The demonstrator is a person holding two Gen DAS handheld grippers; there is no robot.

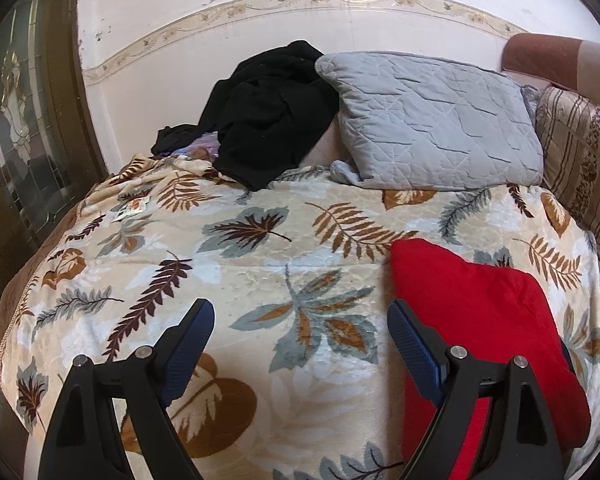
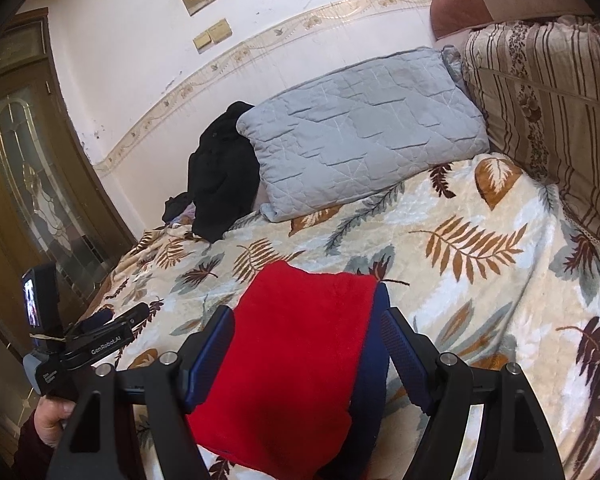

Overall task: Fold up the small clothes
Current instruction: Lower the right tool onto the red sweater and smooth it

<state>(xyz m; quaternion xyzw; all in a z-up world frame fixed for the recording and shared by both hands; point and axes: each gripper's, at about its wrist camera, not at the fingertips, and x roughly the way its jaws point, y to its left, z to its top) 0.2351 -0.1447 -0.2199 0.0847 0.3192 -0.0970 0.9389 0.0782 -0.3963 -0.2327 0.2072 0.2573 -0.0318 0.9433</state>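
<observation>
Left gripper (image 1: 300, 312) jaws wide apart, nothing between them, just leaf-print blanket (image 1: 260, 256) underneath; its right finger (image 1: 416, 348) sits at the left edge of the folded red garment (image 1: 480, 320), contact not clear. Right gripper (image 2: 308, 320) also spread wide, with the red garment (image 2: 296, 344) lying between the fingers; the left finger (image 2: 212, 352) sits right at the cloth's edge, and a dark blue strip (image 2: 374, 360) shows between the red cloth and the right finger (image 2: 404, 356). Can't tell if that strip is a second garment or a lining. No pinch visible, the cloth lies flat on the blanket, pads don't look pressed in. Red garment sits near the front edge of the bed, folded into a rough rectangle. Farther back: black clothes pile (image 1: 268, 116) against the wall, touching the grey quilted pillow (image 1: 432, 120); striped cushion (image 1: 580, 160) to the right of it. In the right wrist view, a hand (image 2: 54, 420) holds the left gripper's handle at lower left.
</observation>
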